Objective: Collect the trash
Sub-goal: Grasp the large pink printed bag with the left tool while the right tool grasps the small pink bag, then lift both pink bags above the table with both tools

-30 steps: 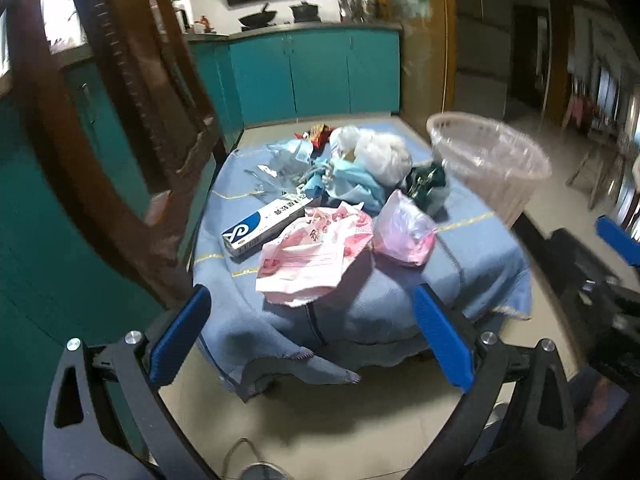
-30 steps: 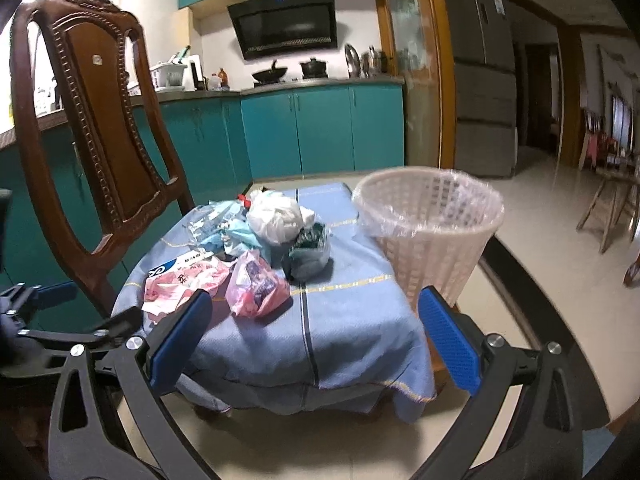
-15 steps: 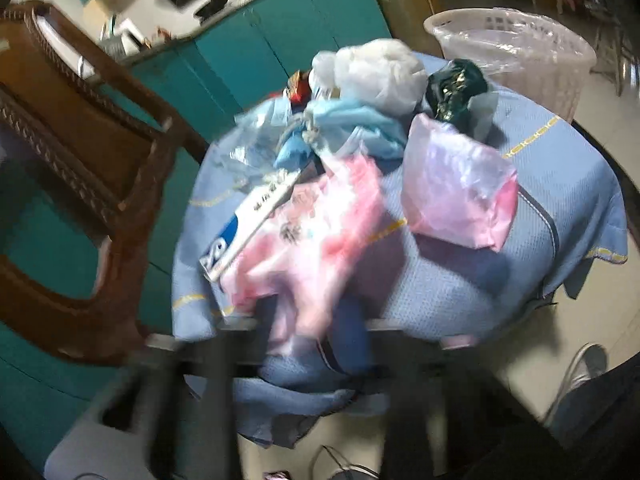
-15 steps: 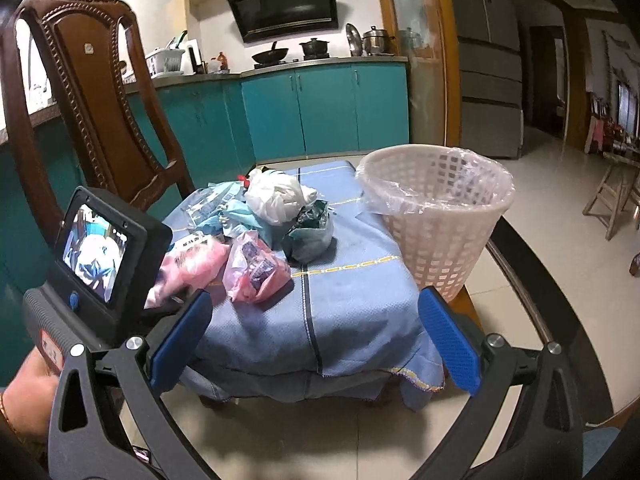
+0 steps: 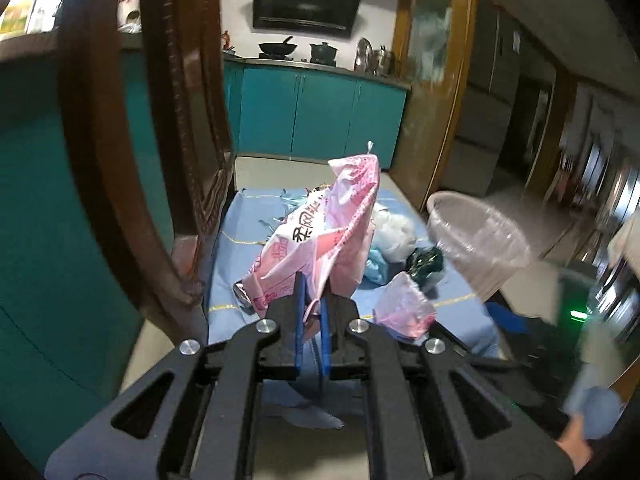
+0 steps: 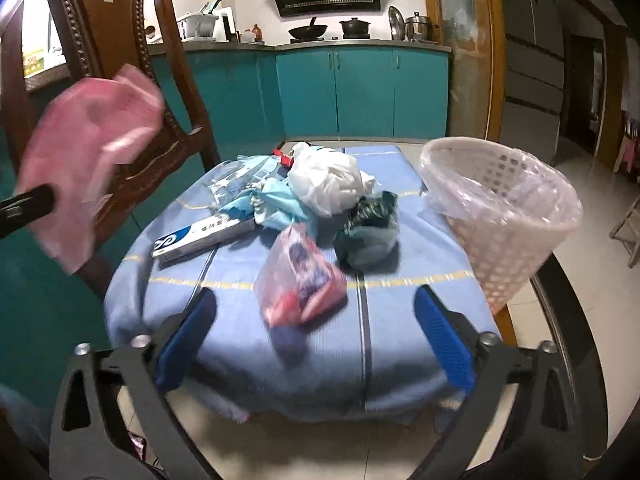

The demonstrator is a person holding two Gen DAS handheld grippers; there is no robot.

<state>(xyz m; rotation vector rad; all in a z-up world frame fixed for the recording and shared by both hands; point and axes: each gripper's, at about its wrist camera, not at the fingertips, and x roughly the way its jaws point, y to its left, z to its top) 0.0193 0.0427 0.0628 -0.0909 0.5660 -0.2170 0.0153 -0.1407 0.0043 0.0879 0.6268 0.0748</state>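
Teal kitchen cabinets (image 6: 360,92) behind: the left gripper (image 5: 311,316), jaws now clamped on a pink printed plastic bag (image 5: 320,240), has lifted it off the blue-clothed surface (image 6: 400,320); right gripper (image 6: 314,328) gapes empty, white mesh wastebasket (image 6: 508,216) next.

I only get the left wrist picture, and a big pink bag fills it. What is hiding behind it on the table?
Observer: Behind the big pink bag, the right wrist view shows a blue-and-white box lying flat on the blue cloth, left of the crumpled white bag.
Operator: Are the other tongs holding anything?
Observer: No. The right tongs are open and empty, facing the small pink bag.
Operator: The bin looks smeared to me.
Observer: Here it is sharp: a white lattice basket with a clear plastic liner.
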